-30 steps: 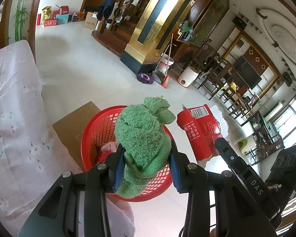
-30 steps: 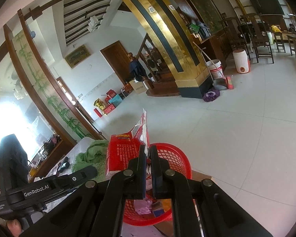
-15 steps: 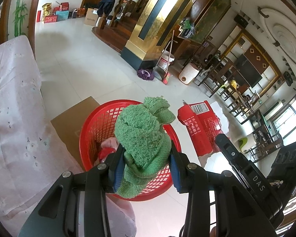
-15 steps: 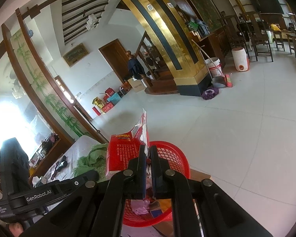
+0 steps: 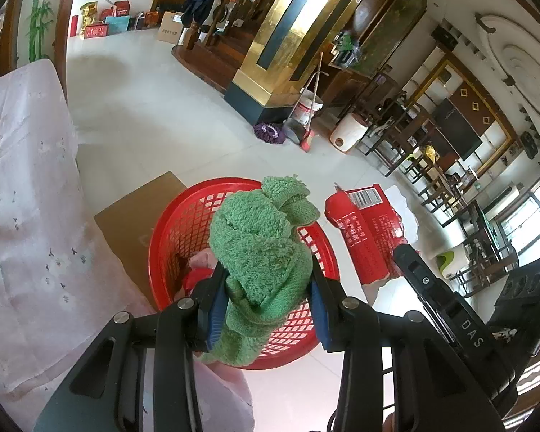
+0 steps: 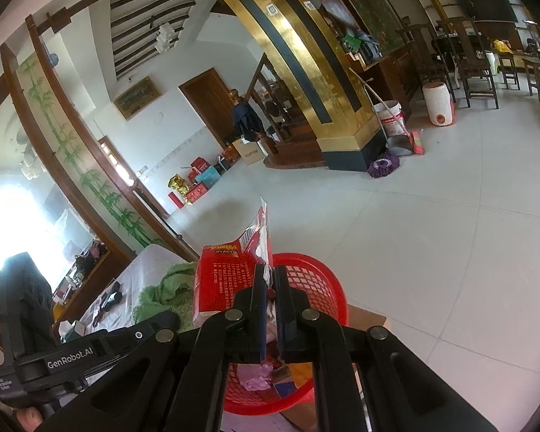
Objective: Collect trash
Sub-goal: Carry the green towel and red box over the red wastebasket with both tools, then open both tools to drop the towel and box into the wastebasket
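My left gripper [image 5: 266, 284] is shut on a bunched green towel [image 5: 259, 244] and holds it above a red mesh basket [image 5: 176, 230]. My right gripper [image 6: 269, 284] is shut on a torn red snack packet [image 6: 226, 273] and holds it over the basket's rim [image 6: 324, 280]. The packet also shows in the left wrist view [image 5: 363, 230], just right of the basket. The green towel shows in the right wrist view [image 6: 165, 288], left of the packet. Pink and red scraps [image 6: 255, 374] lie inside the basket.
The basket stands on a flat brown cardboard sheet [image 5: 133, 212] on the tiled floor. A table with a pale pink cloth [image 5: 21, 187] is at the left. A gold pillar [image 5: 270, 72], bucket and dustpan [image 5: 306, 115] stand farther off.
Both grippers have moved a little forward over the basket, still holding the towel and the packet. More of the basket's inside shows now.
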A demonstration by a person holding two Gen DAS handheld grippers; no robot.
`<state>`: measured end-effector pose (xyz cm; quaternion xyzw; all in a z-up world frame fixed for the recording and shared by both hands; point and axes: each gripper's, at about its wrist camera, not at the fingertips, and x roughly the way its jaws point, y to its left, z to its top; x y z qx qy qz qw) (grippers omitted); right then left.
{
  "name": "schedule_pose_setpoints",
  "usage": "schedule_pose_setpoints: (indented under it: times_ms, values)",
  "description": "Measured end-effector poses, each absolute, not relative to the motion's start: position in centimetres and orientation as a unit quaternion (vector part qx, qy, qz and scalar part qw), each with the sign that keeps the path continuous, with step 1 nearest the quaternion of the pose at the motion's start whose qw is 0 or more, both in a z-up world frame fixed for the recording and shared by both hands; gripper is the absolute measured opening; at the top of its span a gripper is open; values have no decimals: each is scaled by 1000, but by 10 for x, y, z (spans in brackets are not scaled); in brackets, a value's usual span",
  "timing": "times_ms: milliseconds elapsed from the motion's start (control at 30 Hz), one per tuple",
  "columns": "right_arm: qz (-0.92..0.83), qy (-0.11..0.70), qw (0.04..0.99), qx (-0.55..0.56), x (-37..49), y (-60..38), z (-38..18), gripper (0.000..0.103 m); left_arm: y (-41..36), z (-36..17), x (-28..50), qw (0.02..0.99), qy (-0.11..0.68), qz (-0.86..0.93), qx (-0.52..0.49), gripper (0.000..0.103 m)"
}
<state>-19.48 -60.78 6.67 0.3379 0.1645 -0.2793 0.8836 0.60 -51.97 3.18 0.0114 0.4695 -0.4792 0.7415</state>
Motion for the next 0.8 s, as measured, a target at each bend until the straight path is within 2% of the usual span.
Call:
schedule_pose_setpoints:
  times_ms: [400, 567, 600, 633, 700, 800]
  values:
    - [-281, 175, 876, 350, -182, -617, 57, 4, -521, 4, 27, 745, 491, -452, 14, 39]
    - [-272, 200, 871, 357, -172, -618, 45, 8, -516, -1, 30, 746, 502, -436, 16, 44]
    - [-270, 200, 870, 361, -172, -619, 43, 17, -513, -1, 31, 746, 505, -435, 15, 46]
    - [-270, 201, 868, 365, -172, -619, 42, 36, -509, -1, 31, 745, 506, -435, 13, 49]
    - [-271, 191, 868, 370, -176, -617, 43, 55, -500, 2, 30, 745, 502, -439, 11, 52]
    - [-266, 181, 874, 363, -181, -611, 52, 55, -482, 13, 24, 760, 483, -436, 7, 57]
